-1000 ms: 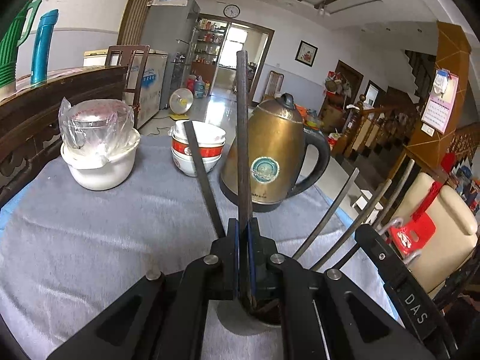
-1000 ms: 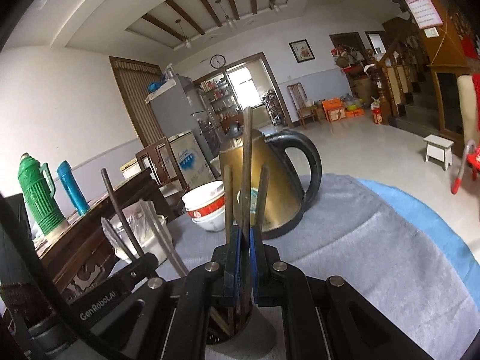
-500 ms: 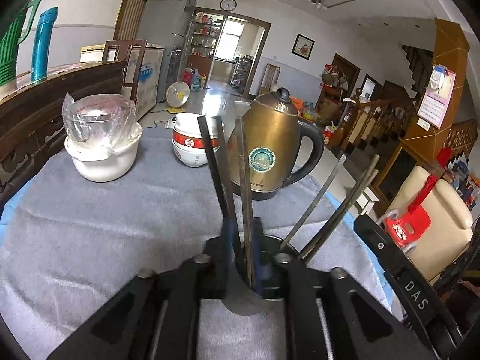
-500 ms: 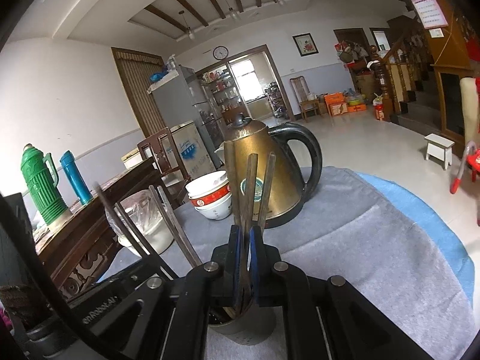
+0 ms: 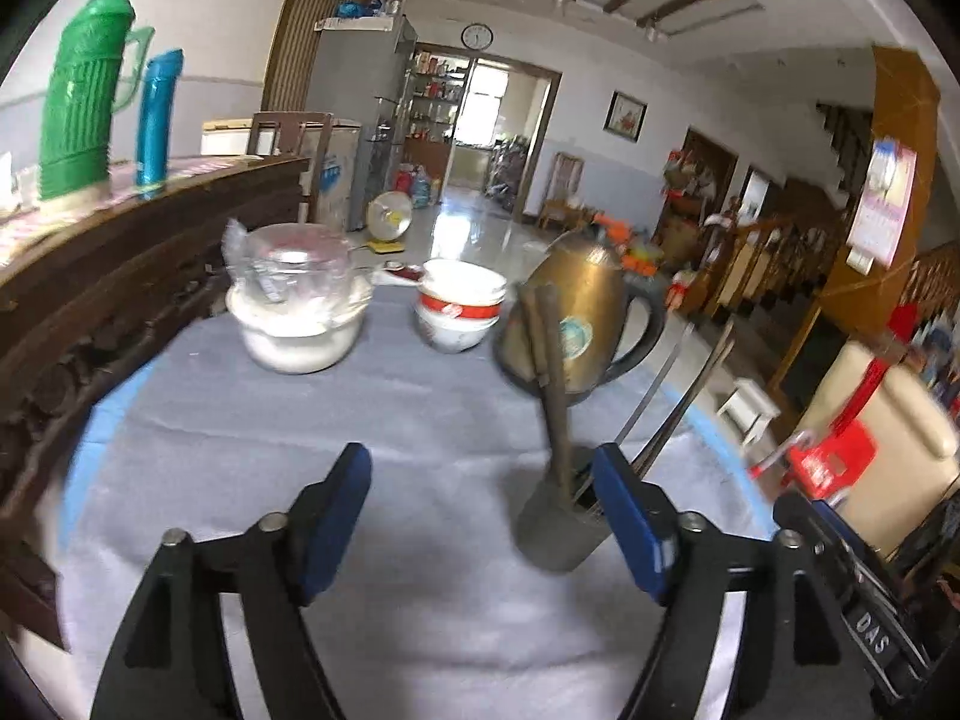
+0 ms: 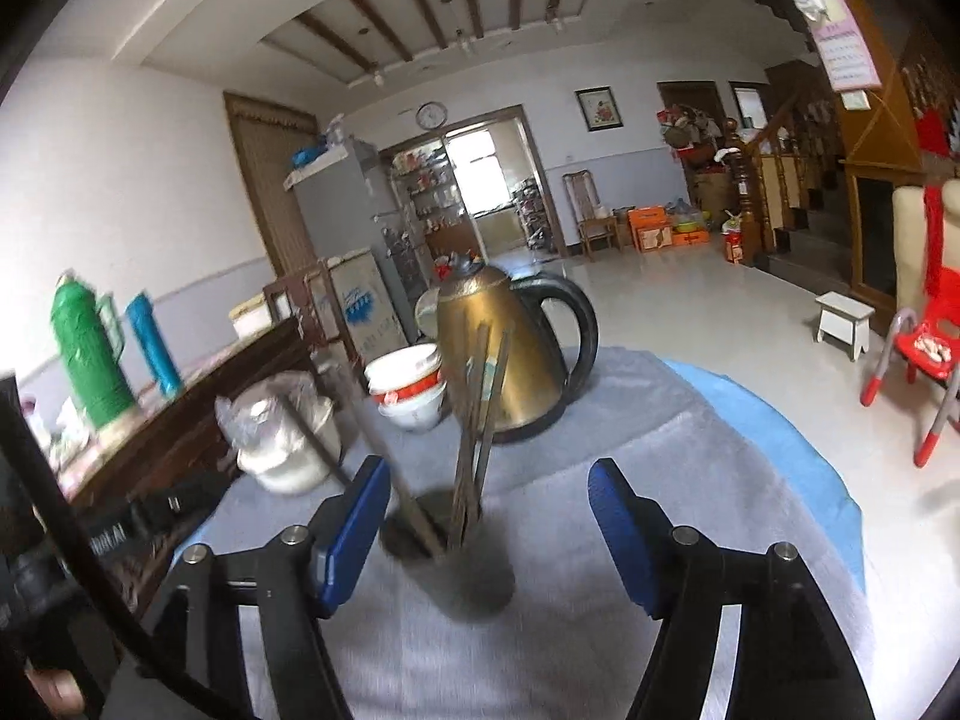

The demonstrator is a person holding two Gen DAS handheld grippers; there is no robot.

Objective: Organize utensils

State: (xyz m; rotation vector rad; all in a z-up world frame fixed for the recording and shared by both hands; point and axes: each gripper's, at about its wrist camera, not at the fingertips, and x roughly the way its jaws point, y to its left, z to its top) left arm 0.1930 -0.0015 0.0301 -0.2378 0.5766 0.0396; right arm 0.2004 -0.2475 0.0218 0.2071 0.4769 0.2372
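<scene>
A dark metal cup (image 5: 558, 525) stands on the grey cloth and holds several long utensils (image 5: 555, 384). It also shows in the right wrist view (image 6: 462, 564) with the utensils (image 6: 477, 420) leaning inside it. My left gripper (image 5: 480, 516) is open and empty; the cup sits just inside its right finger (image 5: 630, 516). My right gripper (image 6: 489, 528) is open and empty, with the cup between its blue pads, nearer the left one.
A brass kettle (image 5: 576, 324) stands behind the cup, with stacked red-and-white bowls (image 5: 459, 312) and a white pot with a plastic-wrapped lid (image 5: 297, 300) to its left. A dark wooden sideboard (image 5: 120, 276) runs along the left. The table's right edge (image 6: 798, 468) drops to the floor.
Both grippers have opened and let go of the utensils, which now stand in the cup. Both have pulled back from the cup.
</scene>
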